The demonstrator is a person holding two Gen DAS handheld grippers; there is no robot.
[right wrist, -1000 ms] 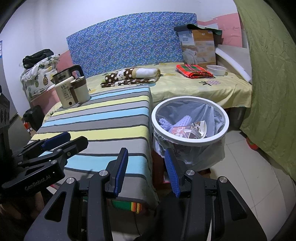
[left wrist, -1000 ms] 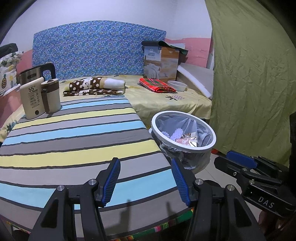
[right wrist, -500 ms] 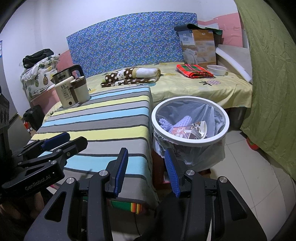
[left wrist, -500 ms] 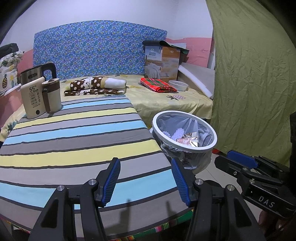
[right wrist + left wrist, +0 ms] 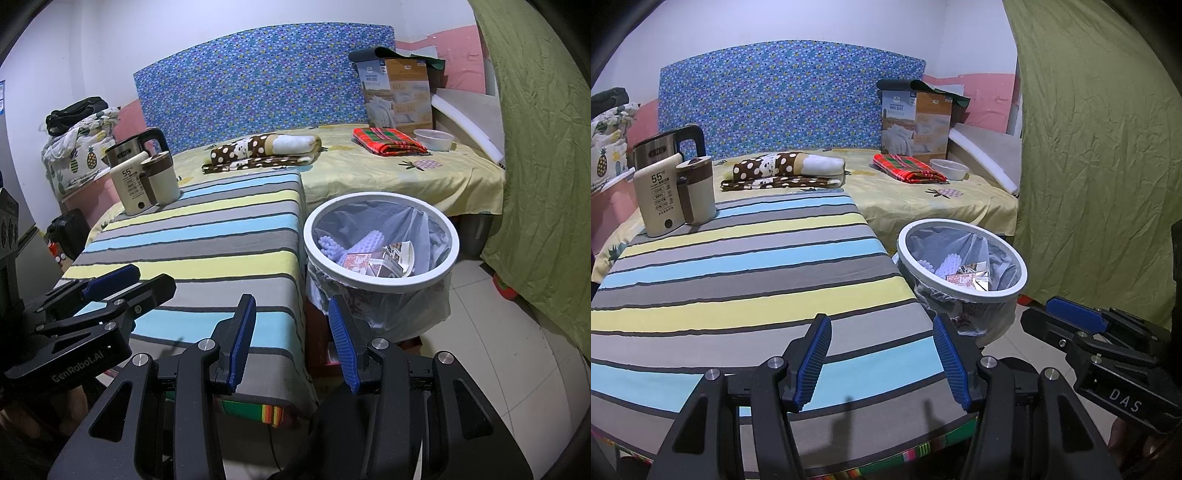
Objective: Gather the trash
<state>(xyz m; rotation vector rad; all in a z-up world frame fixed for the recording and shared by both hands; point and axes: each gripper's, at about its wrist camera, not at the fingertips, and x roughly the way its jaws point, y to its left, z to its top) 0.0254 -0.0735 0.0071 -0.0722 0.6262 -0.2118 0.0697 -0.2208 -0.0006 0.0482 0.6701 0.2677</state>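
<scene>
A white-rimmed trash bin point(image 5: 961, 291) point(image 5: 382, 283) lined with a clear bag stands on the floor right of the striped table point(image 5: 738, 280) point(image 5: 207, 243). Inside it lie printed paper scraps point(image 5: 376, 262) point(image 5: 971, 277) and purple bumpy foam pieces point(image 5: 354, 243). My left gripper point(image 5: 882, 332) is open and empty over the table's near edge. My right gripper point(image 5: 291, 314) is open and empty, held near the table's right corner, in front of the bin. Each gripper shows in the other's view: the right one point(image 5: 1071, 317) and the left one point(image 5: 110, 280).
A cream kettle base and brown-lidded cup point(image 5: 676, 195) point(image 5: 147, 181) stand at the table's far left, with a steel kettle behind. A bed point(image 5: 369, 170) behind holds folded cloths, a bowl and a box. A green curtain point(image 5: 1100, 147) hangs at right. Tiled floor point(image 5: 498, 350) lies beside the bin.
The left wrist view has shifted slightly, so the bin sits a little farther right. Both grippers stay open and empty.
</scene>
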